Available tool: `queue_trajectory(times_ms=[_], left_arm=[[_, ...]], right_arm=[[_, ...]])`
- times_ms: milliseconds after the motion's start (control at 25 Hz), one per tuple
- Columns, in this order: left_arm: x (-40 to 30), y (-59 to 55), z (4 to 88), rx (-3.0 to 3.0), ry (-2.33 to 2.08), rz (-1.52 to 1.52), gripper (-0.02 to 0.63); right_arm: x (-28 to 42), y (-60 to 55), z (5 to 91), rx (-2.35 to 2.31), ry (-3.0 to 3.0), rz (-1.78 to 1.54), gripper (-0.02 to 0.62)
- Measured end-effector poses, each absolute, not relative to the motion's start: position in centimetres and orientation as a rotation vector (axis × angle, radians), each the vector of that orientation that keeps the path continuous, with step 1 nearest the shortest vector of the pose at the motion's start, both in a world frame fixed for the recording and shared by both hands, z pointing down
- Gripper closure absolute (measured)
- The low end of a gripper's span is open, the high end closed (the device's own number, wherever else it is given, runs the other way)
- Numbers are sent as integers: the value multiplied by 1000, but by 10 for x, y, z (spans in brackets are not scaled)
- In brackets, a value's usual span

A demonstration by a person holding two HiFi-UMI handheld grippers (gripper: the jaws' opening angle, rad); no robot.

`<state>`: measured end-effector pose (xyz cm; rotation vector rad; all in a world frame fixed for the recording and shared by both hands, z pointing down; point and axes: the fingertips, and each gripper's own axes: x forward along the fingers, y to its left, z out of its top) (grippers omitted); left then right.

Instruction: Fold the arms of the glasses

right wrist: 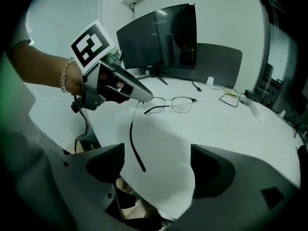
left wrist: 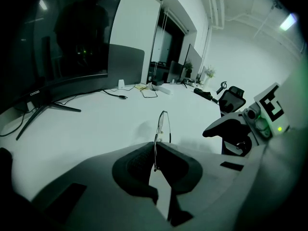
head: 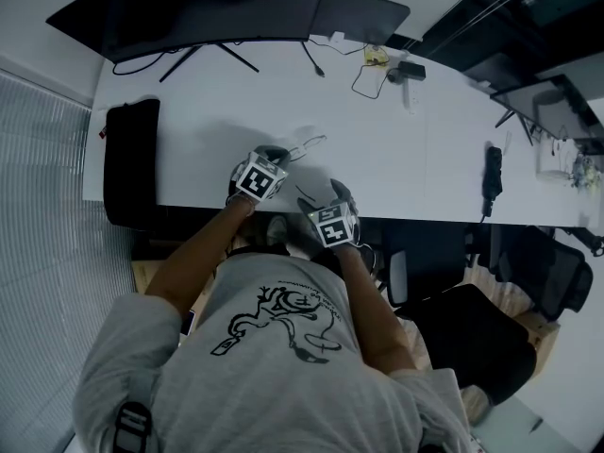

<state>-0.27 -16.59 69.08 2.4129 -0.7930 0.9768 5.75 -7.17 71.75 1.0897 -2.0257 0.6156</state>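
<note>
– Glasses first: what are they made of?

– Thin wire, by the look of it. Rounded-square rims, clear lenses and slim arms that end in dark, slightly curved tips. They sit in front of the monitor, out toward the edge of the surface farthest from it. Whether the rims rest on the surface I cannot tell.

– Who has them?

– The left gripper. Its jaws are pressed together on one wire arm, with their dark, textured pads meeting on the metal. The rims stand edge-on just beyond them.

– And the right gripper?

– Its jaws are spread wide and press on nothing. They are grey moulded shells with dark hollowed pads. In its own view the long arm's dark tip hangs in the gap between them and touches neither.

– Any room to move?

– Plenty. The surface is smooth, matte white, and runs open from the glasses back to the monitor's thin-legged stand. Cables lie just to the right of the monitor, well apart from the glasses. A flat black pad lies in front of the monitor's left end, at the surface's side edge. Both grippers hang right over the edge farthest from the monitor.
</note>
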Motion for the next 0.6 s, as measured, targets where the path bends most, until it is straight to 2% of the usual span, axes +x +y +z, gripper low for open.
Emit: queue_trajectory(times_ms=[600], left_arm=[[-3, -152, 690, 2428, -721, 979, 574]], right_arm=[[81, -78, 724, 1141, -1970, 626, 166]])
